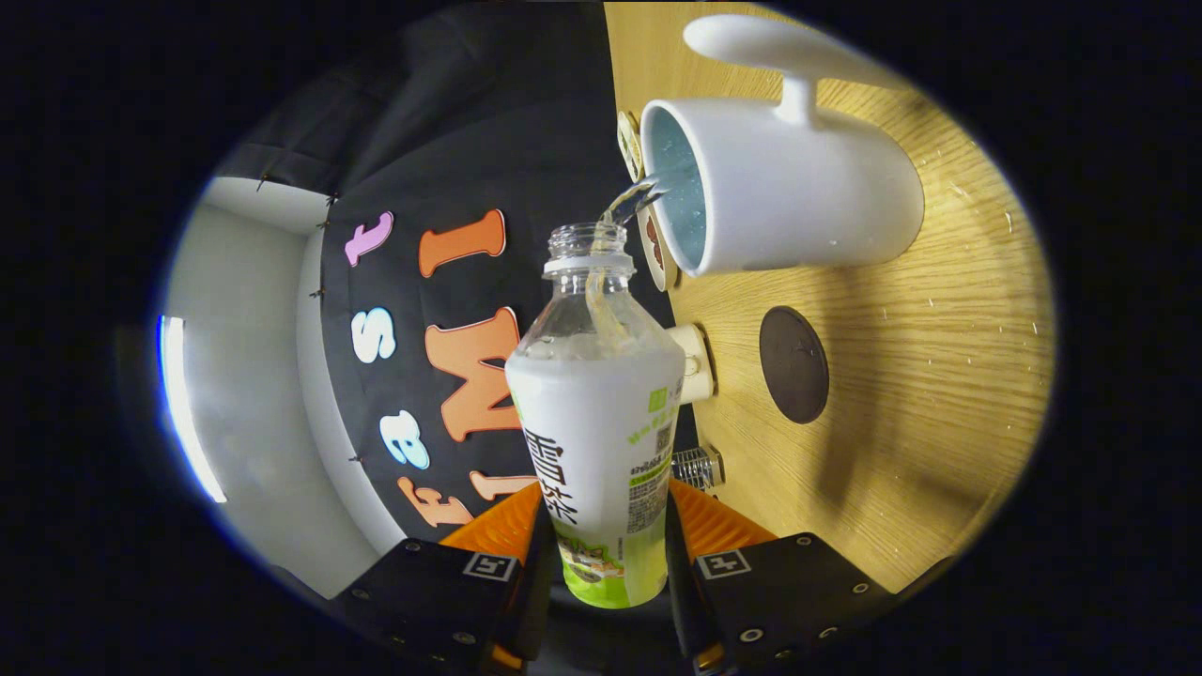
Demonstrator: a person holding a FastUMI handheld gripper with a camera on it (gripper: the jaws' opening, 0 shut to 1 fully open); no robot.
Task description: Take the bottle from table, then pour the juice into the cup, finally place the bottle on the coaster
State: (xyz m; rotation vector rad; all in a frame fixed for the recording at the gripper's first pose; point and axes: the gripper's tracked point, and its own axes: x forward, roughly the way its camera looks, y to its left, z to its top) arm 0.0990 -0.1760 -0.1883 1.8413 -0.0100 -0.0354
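Both fingers of the gripper [606, 549] pinch the bottle [601, 413] by its labelled lower body, one on each side. Bottle is tipped, open neck toward the white cup [798, 197], a thin stream of juice [631, 199] running into the cup's mouth. Dark round coaster [793, 364] lies on the wooden table [920, 394] just beside the cup, apart from the bottle.

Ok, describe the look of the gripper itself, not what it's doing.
The gripper has two chunky black blocks at its base, each bearing a small square black-and-white marker tag and round screw heads. A ribbed finger runs forward from each block. No cables or sleeves are visible.
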